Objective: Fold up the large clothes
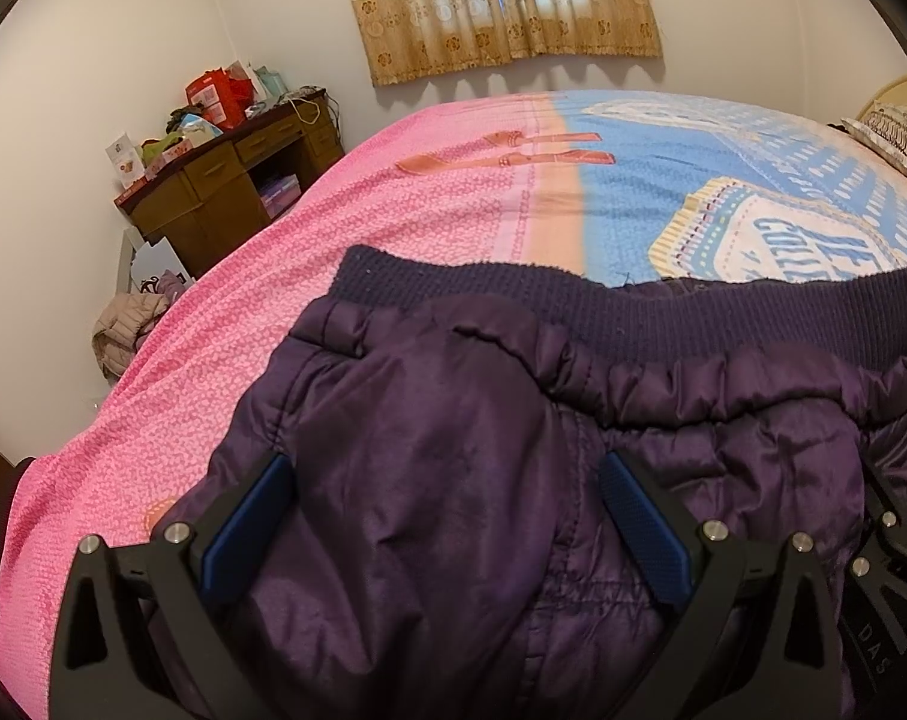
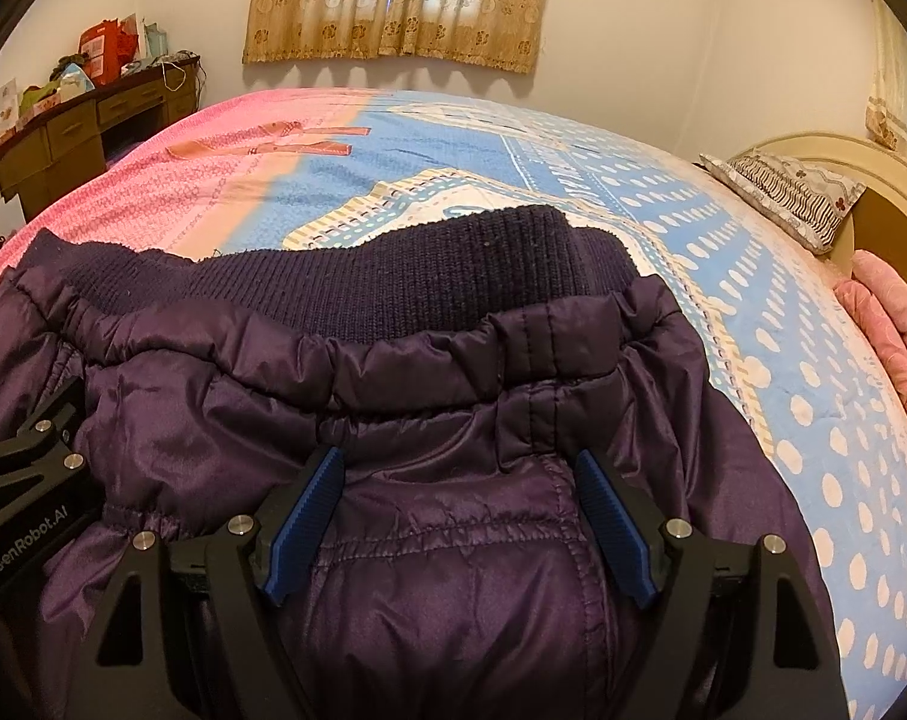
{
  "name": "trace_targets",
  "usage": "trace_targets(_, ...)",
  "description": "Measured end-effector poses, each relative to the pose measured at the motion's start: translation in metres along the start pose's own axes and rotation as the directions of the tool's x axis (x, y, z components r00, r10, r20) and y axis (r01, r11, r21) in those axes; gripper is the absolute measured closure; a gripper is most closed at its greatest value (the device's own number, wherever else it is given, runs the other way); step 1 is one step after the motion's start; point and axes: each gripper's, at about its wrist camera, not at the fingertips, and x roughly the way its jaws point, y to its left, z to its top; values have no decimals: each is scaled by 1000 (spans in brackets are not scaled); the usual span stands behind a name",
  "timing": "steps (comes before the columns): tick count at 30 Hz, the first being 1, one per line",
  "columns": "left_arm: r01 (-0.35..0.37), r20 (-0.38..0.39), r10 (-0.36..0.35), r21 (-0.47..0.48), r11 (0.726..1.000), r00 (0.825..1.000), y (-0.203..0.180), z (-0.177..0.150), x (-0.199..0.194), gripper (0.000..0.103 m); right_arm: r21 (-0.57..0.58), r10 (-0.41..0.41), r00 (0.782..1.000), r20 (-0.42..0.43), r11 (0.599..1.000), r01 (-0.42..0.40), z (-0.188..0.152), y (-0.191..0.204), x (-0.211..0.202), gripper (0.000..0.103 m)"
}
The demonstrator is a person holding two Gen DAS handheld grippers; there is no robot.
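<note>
Bedroom with one wide bed [image 2: 663,228], its cover pink on one side and blue with white dots on the other. On it lies one dark purple padded jacket [image 1: 453,420], shiny, with a ribbed knit hem [image 2: 393,276]. Two grippers, left gripper [image 1: 447,516] and right gripper [image 2: 459,510], stand wide open over the jacket, holding nothing.
</note>
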Motion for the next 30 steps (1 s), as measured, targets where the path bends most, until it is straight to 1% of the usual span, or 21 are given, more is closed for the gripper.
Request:
trace_targets(13, -14, 3, 14, 7, 1000, 1000, 0, -1, -2, 0, -52, -72, 997, 15, 996, 73, -2, 12, -3, 23)
trace_targets(23, -15, 4, 15, 7, 1000, 1000, 0, -1, -2, 0, -70, -98, 995, 20, 993, 99, -2, 18, -3, 23)
trace_targets(25, -4, -4, 4, 4, 1000, 1000, 1, 0, -1, 0, -70, -97, 995, 19, 993, 98, -2, 18, -2, 23)
trace_targets(30, 99, -35, -100, -35, 994, 994, 16, 7, -3, 0, -65, -90, 996, 23, 994, 91, -4, 18, -3, 23)
